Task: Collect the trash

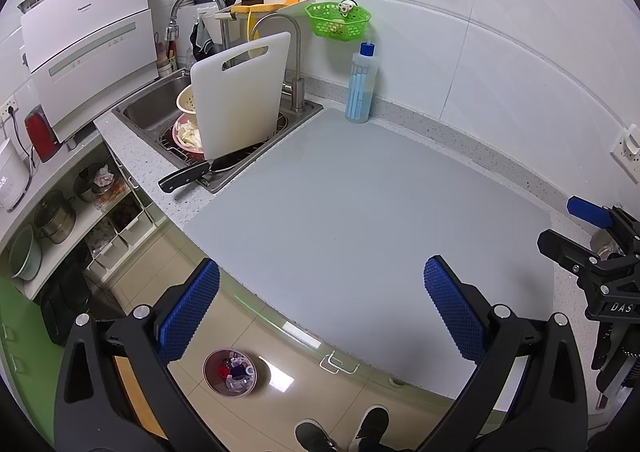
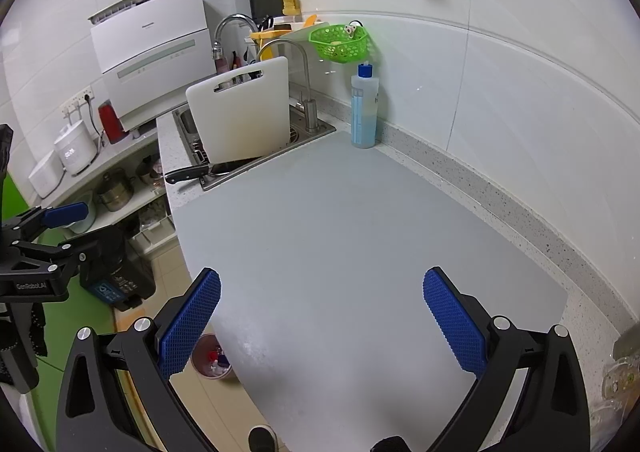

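Trash bin (image 1: 229,372) down on the tiled floor (image 1: 256,336), below the counter edge; small and round, with red, blue and white scraps inside, too small to identify. In the right wrist view, same bin (image 2: 212,362) half hidden behind the counter edge and the gripper's blue finger pad. Toes of two dark shoes (image 1: 344,432) beside it, cut off by the bottom frame.

Left gripper (image 1: 320,310) spread wide over the front edge of the grey mat (image 1: 360,211), nothing between the pads. Right gripper (image 2: 322,318) likewise wide apart and holding nothing, above the same mat (image 2: 340,232). Each gripper also caught side-on at the margin of the other's view, only partly visible.

Further back, a white cutting board (image 1: 240,95) propped upright in the sink (image 1: 152,111), hiding most of what sat behind it; a colander and a bowl with pale contents just visible at its left. Black-handled knife (image 1: 186,176) lying across the sink's front rim, blade mostly concealed under the board. Blue-capped bottle (image 1: 362,85) upright against the wall, green basket (image 1: 338,19) hung above it. At the far right of the right wrist view, something clear and crinkled (image 2: 618,376) on the speckled counter, blurred and cut off, impossible to make out.
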Available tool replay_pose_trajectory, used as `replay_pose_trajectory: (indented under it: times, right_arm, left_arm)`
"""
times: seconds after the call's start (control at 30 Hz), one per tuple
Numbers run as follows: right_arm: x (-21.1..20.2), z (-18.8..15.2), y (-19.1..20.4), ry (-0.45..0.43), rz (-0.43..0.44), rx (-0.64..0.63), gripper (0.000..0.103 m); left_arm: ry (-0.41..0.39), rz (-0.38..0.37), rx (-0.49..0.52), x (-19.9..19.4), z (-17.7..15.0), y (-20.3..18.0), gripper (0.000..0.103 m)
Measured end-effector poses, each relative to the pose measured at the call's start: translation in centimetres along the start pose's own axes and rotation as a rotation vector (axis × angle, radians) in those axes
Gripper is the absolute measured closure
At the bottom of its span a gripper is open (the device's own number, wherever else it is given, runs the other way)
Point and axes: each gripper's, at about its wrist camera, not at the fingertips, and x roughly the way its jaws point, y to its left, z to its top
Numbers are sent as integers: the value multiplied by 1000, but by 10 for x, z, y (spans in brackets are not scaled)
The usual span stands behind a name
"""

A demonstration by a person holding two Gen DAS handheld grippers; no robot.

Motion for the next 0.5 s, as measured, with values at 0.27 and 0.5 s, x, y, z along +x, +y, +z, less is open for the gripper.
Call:
replay_pose_trajectory:
  times: [0.27,0.5]
  right_arm:
    - [0,0,0,1,-1,0,6]
    - [-1,-1,1,0,-1,0,6]
  left_arm:
    - [-1,-2,3,2,1,-2,3]
    - [-2,-3,3,3,2,-4,3]
